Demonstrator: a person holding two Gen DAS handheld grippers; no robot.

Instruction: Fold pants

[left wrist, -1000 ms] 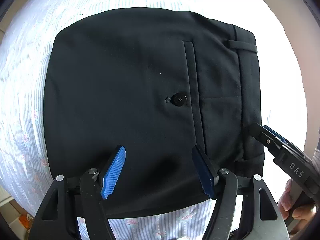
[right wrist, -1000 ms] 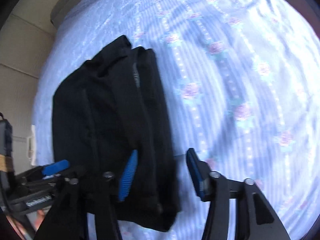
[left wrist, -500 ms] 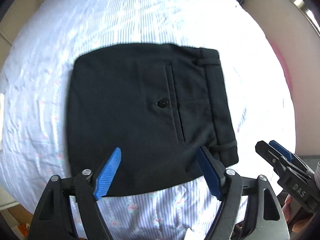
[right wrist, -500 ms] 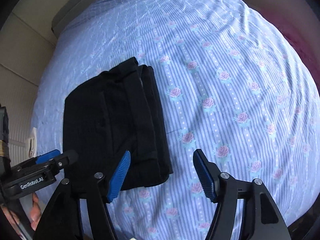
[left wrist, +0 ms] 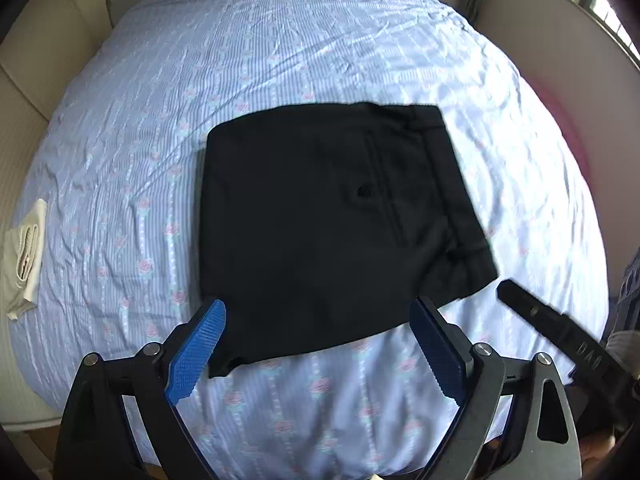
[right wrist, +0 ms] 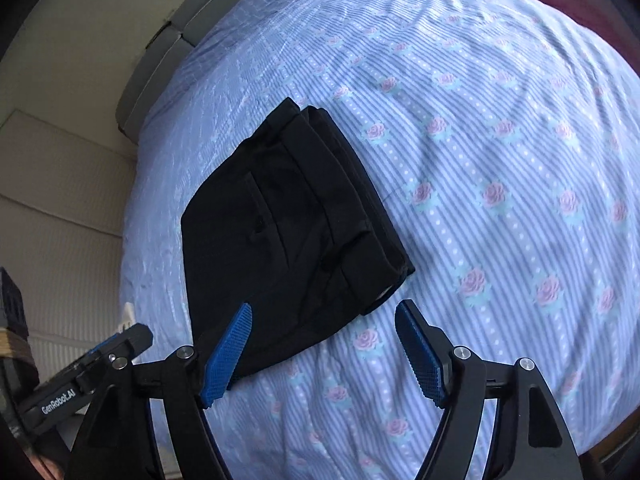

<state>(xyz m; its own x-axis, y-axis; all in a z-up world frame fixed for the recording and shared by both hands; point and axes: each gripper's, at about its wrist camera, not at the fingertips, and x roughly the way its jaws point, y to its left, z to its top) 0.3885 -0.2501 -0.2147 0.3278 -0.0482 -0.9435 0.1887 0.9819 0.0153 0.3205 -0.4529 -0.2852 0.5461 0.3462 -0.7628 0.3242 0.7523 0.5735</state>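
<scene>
Black pants [left wrist: 320,224] lie folded into a compact rectangle on the bed sheet [left wrist: 280,48], striped and rose-printed; back pocket and button face up; waistband stack along the right edge as seen from the left wrist view.

Left gripper [left wrist: 316,344] hangs above the near edge of the bundle, fingers spread wide, nothing between them; the pants sit straight ahead of it, beyond the fingertips, not touching.

Right gripper [right wrist: 324,344] also spread and empty; the bundle [right wrist: 288,232] lies ahead and to its left, so its left finger overlaps the near corner in view while its right finger is over bare sheet.

Long axis of the bundle hard to call, nearly square; the waistband edge runs away from both grippers.

Judgement: fold looks finished, or one last halving remains; the left gripper is the better centred for any further touch; the right is nearer the layered waistband edge.

A pale folded cloth [left wrist: 24,256] lies at the far left edge of the bed, well apart.
</scene>
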